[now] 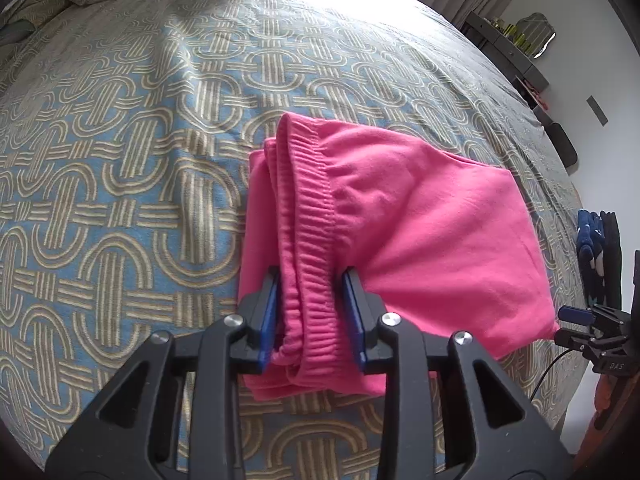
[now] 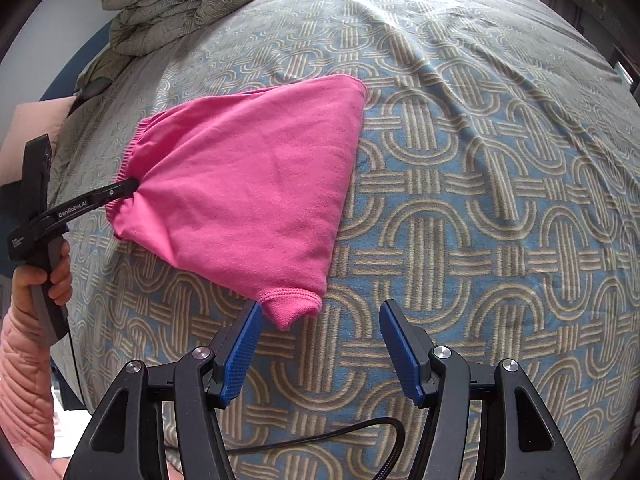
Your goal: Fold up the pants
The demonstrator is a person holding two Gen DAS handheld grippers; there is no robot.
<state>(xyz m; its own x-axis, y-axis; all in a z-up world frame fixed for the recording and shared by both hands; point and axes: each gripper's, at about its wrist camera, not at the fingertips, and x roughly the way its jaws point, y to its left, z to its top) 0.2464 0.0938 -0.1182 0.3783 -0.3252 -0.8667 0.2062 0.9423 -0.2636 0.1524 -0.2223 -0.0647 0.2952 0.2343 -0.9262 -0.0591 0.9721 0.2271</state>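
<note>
The pink pants point(image 1: 432, 216) lie folded in a thick stack on the patterned bedspread point(image 1: 120, 168). My left gripper point(image 1: 312, 312) straddles the bunched elastic waistband point(image 1: 312, 208) at the stack's near edge. Its blue pads point(image 1: 269, 312) flank the fabric loosely, so the gripper is open. In the right wrist view the pants point(image 2: 248, 184) form a pink wedge with the left gripper point(image 2: 120, 191) at the waistband end. My right gripper point(image 2: 320, 344) hovers open over the bedspread point(image 2: 480, 220), a hemmed corner point(image 2: 290, 306) of the pants just beyond its left pad point(image 2: 240, 352).
A folded quilt point(image 2: 192, 4) of the same pattern lies at the far end of the bed. A person's hand point(image 2: 40, 280) and pink quilted sleeve point(image 2: 24, 384) hold the left gripper's handle. A dark shelf point(image 1: 512, 48) stands by the wall. A black cable point(image 2: 320, 436) runs near the right gripper.
</note>
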